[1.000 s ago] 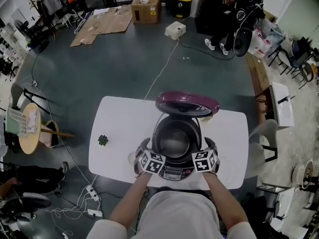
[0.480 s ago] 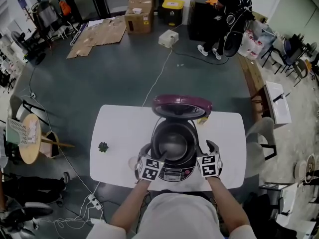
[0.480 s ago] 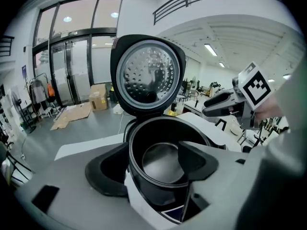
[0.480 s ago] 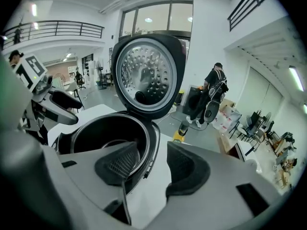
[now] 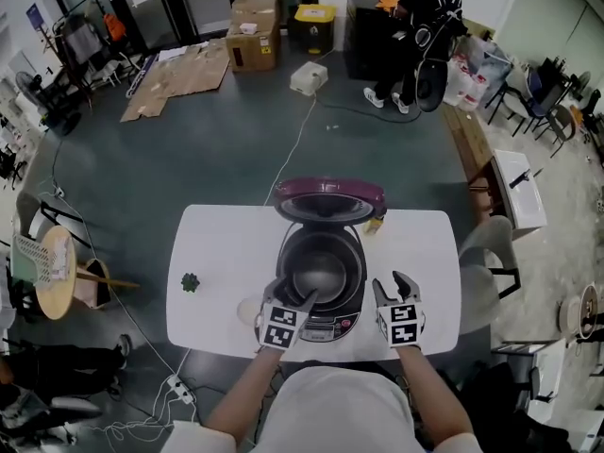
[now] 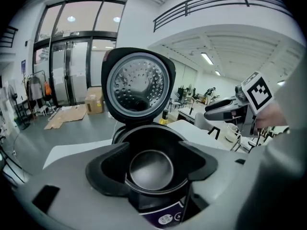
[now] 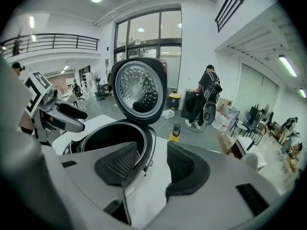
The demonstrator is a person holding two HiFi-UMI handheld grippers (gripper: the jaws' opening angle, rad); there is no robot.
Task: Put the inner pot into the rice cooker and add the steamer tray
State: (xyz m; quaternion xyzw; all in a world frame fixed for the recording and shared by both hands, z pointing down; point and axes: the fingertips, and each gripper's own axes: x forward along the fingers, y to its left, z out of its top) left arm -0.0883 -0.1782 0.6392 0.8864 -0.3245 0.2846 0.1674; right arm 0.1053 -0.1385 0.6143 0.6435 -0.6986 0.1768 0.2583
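The rice cooker (image 5: 321,321) stands open on the white table (image 5: 217,243), its purple lid (image 5: 328,199) tipped up at the back. The dark inner pot (image 5: 319,272) sits inside the cooker and looks empty. In the left gripper view the inner pot (image 6: 151,171) lies straight below the open left gripper (image 6: 153,164), with nothing between the pads. My left gripper (image 5: 291,295) hovers over the cooker's front left rim. My right gripper (image 5: 393,286) is open beside the cooker's right side, above bare table; the right gripper (image 7: 153,169) holds nothing.
A pale round object (image 5: 247,311) lies left of the cooker near the table's front edge, partly hidden by my left gripper. A small green thing (image 5: 191,282) sits on the table's left part. A person (image 5: 420,26) stands far behind, among boxes, chairs and floor cables.
Both grippers have come away from the cooker's sides, rising and drawing back toward the table's front edge. The pot stays in the cooker.
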